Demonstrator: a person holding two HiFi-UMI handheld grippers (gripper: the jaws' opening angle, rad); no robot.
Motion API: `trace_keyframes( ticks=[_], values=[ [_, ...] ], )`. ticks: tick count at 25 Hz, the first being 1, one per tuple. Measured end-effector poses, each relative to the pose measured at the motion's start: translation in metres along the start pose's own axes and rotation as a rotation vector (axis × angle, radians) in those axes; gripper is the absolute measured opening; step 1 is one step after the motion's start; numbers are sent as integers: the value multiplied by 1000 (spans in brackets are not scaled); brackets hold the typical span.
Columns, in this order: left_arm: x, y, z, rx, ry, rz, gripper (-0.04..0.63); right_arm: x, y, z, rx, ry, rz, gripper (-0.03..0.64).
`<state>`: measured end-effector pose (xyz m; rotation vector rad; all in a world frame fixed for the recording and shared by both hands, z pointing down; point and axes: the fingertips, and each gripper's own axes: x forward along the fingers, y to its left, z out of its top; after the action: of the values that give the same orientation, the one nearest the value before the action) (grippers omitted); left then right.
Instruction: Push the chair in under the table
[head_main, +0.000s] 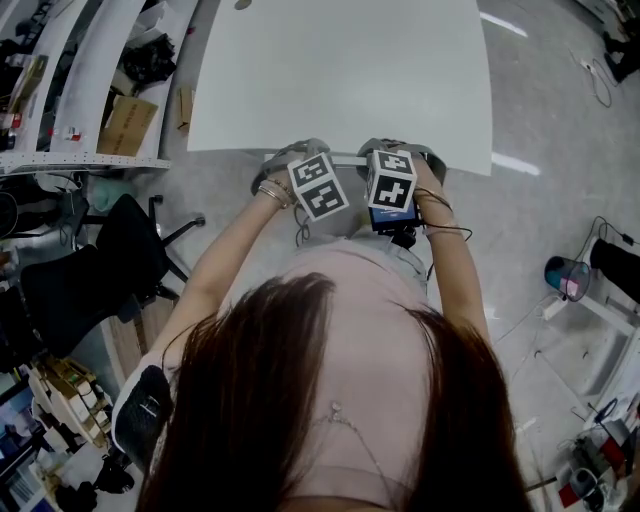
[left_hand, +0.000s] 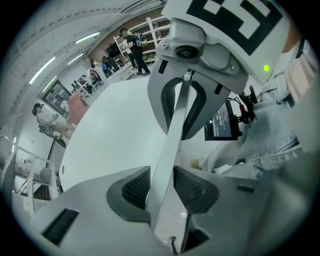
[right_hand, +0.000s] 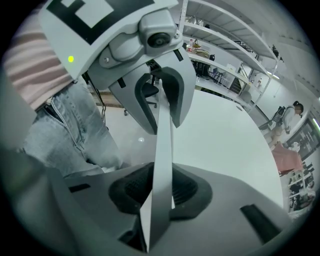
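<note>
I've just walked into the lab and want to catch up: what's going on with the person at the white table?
A person stands at the near edge of the white table, holding a gripper in each hand. The left gripper and right gripper are both clamped side by side on a thin pale rail, apparently the chair's top edge, which sits right at the table's edge. The rest of the chair is hidden below the person.

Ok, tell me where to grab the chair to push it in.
Take the chair's thin, flat top rail, coming down from above on the side away from the table. Its narrow edge faces up, so tongs straddle it. The left tongs and right tongs clamp it so.
</note>
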<state>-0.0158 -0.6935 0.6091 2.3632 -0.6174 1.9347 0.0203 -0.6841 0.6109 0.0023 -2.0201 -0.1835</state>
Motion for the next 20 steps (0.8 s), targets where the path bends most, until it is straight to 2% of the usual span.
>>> trace_keyframes(
  ticks=[12, 20],
  values=[
    [0, 0, 2, -23, 7, 3, 147, 5, 1, -1, 23, -9, 63, 91],
    [-2, 0, -4, 18, 17, -36, 130, 9, 0, 2, 13, 2, 54, 91]
  ],
)
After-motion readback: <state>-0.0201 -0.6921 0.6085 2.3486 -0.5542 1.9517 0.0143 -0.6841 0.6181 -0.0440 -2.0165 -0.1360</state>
